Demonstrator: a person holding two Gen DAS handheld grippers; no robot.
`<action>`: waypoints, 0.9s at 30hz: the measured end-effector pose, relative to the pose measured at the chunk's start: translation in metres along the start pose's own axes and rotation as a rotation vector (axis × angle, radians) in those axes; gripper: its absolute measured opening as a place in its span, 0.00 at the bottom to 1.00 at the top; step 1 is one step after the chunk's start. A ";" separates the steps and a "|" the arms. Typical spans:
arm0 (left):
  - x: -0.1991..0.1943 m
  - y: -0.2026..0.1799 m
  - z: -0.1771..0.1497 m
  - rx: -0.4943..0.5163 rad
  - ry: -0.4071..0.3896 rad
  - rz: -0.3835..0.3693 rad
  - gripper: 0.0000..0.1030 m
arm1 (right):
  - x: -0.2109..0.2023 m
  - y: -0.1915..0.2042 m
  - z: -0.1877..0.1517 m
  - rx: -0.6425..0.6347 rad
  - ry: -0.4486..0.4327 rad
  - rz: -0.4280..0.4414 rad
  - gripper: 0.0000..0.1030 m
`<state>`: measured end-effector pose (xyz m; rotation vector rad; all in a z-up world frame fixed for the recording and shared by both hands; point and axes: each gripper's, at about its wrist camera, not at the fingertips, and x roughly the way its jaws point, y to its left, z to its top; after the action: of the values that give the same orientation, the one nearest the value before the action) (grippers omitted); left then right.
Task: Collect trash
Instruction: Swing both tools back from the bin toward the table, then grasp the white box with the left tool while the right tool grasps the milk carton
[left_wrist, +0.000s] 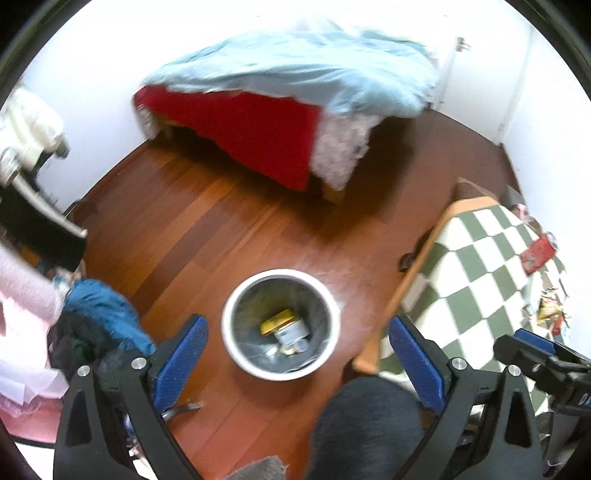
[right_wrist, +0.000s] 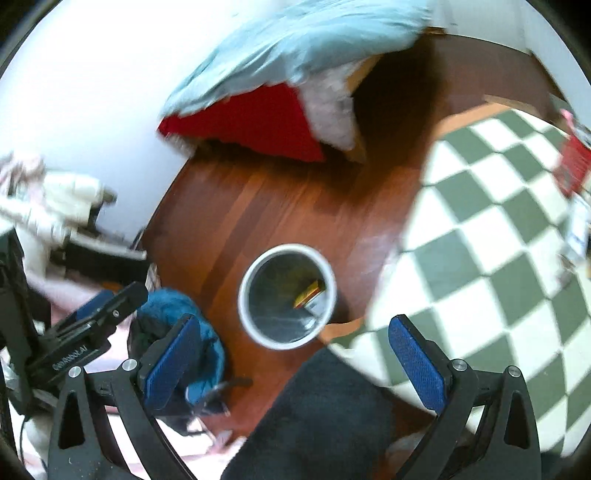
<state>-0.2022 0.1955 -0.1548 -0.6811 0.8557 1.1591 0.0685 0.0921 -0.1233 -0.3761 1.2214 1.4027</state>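
Observation:
A round bin (left_wrist: 236, 354) with a white rim stands on the wooden floor; inside it lie a yellow packet (left_wrist: 277, 320) and a small can. From the right wrist the same bin (right_wrist: 246, 317) shows its yellow packet (right_wrist: 308, 291). My left gripper (left_wrist: 299, 350) hangs open above the bin, nothing between its blue pads (left_wrist: 181, 358). Beside the table my right gripper (right_wrist: 295, 350) is open and empty too. Wrappers (left_wrist: 537, 254) and scraps (left_wrist: 550, 310) lie on the green-and-white checked table (left_wrist: 480, 280). The red wrapper (right_wrist: 574, 162) shows at the right edge.
A bed (left_wrist: 258, 136) with a red side and light blue cover stands at the back. A heap of blue and dark clothes (left_wrist: 99, 321) lies left of the bin. A dark trouser leg (left_wrist: 362, 428) is below. The other gripper (left_wrist: 546, 362) appears at the right.

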 end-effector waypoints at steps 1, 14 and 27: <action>0.002 -0.014 0.003 0.017 0.003 -0.014 0.97 | -0.009 -0.014 0.001 0.022 -0.014 -0.009 1.00; 0.086 -0.295 0.018 0.327 0.108 -0.208 0.99 | -0.117 -0.320 0.011 0.300 0.006 -0.496 1.00; 0.169 -0.489 -0.019 0.674 0.204 -0.180 0.98 | -0.099 -0.478 0.035 0.211 0.218 -0.548 1.00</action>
<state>0.2915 0.1299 -0.2953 -0.3067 1.2477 0.5825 0.5247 -0.0399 -0.2399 -0.6704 1.3020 0.7701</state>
